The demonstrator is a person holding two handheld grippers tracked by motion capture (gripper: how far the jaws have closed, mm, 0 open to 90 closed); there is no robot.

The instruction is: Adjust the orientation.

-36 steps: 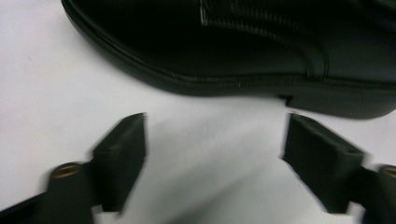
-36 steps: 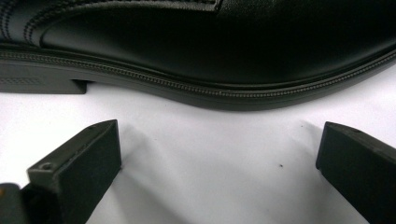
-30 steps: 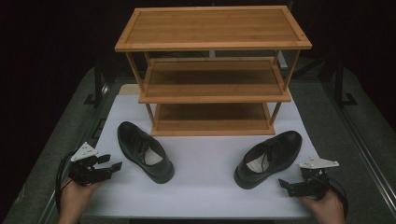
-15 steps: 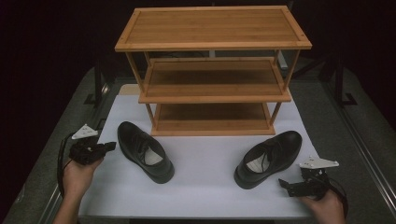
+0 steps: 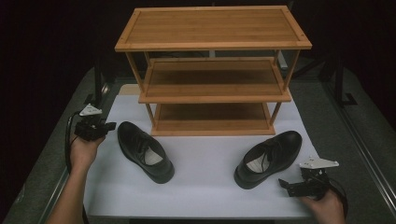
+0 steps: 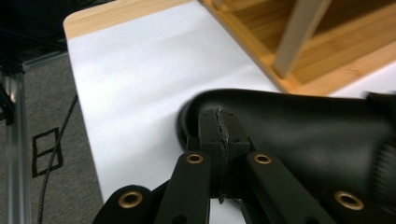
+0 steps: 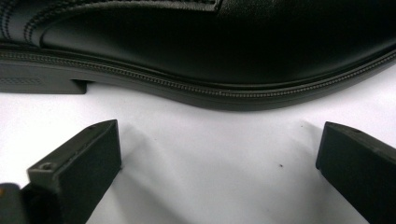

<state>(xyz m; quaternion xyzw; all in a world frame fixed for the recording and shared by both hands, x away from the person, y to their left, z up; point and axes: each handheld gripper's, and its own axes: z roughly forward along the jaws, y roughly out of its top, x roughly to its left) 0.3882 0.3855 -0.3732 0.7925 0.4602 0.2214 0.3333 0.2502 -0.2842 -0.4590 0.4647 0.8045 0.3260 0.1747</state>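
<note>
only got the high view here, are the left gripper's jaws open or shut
Observer: Shut. In the left gripper view, the left gripper has its jaws pressed together with nothing between them.
Operator: is it touching the left shoe
Observer: I cannot tell. The left shoe has its rounded black end right behind the tips.
Operator: and the right gripper
Observer: Open. In the right gripper view, the right gripper has its jaws wide apart over the white sheet. The side and sole of the right shoe run across just ahead, not between them.
</note>
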